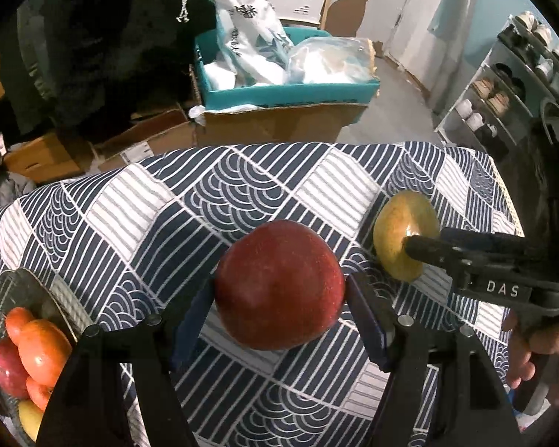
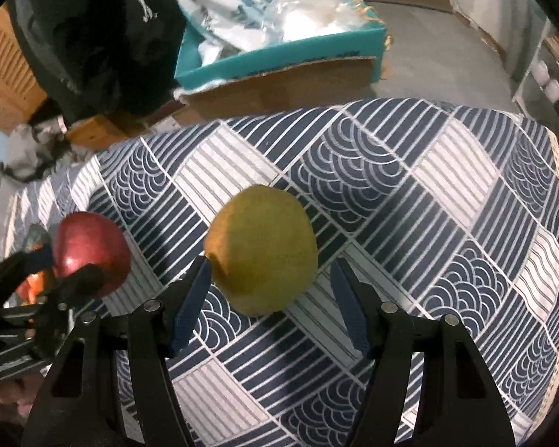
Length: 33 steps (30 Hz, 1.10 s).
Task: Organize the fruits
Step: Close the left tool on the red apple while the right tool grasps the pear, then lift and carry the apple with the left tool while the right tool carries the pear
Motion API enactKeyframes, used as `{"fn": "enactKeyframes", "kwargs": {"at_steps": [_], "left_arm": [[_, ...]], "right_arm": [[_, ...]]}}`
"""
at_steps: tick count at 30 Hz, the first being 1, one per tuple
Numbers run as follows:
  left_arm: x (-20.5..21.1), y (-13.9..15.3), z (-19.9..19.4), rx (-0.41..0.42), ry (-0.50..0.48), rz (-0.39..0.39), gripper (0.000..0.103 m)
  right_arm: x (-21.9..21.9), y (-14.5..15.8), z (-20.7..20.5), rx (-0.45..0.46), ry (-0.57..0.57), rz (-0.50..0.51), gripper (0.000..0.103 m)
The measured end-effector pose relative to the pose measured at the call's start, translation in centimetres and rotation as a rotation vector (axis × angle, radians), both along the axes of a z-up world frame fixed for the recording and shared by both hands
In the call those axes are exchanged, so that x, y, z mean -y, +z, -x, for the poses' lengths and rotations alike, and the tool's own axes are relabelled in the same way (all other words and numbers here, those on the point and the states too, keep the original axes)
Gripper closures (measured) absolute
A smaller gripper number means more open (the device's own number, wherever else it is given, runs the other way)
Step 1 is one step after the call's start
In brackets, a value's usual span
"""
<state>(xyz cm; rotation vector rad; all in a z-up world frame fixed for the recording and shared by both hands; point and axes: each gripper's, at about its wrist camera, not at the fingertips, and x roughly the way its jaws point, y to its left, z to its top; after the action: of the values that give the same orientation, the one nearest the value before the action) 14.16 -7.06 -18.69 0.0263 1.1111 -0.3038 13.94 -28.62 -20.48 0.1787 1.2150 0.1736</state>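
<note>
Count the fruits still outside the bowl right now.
2. A red apple sits between the left gripper fingers, and a yellow pear between the right gripper fingers. The glass bowl at the left already holds several more, partly hidden.

We look into a lived-in home, where a table under a navy-and-white patterned cloth [image 1: 212,201] stands before stacked brown cardboard boxes [image 1: 279,121], a teal carton of plastic bags [image 1: 290,91], a white shoe rack [image 1: 499,100] and a pale door [image 1: 410,11].
</note>
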Motion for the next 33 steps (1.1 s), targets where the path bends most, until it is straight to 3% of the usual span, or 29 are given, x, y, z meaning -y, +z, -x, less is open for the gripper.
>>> {"fn": "enactKeyframes", "kwargs": {"at_steps": [17,20,33], "left_arm": [[-0.6,-1.4,0.0,-0.014,0.001,0.002,0.029],[-0.6,-1.4,0.0,-0.011,-0.003,0.002,0.029],[-1.0,-0.8,0.8,-0.001,0.005,0.002,0.029]], "right_arm": [[-1.7,-3.2,-2.5,-0.049,0.0,0.044,0.028],[-1.2,-3.7,-2.5,-0.065,-0.017,0.01,0.028],[-1.9,-2.6,0.5,0.0,0.015,0.098,0.03]]}}
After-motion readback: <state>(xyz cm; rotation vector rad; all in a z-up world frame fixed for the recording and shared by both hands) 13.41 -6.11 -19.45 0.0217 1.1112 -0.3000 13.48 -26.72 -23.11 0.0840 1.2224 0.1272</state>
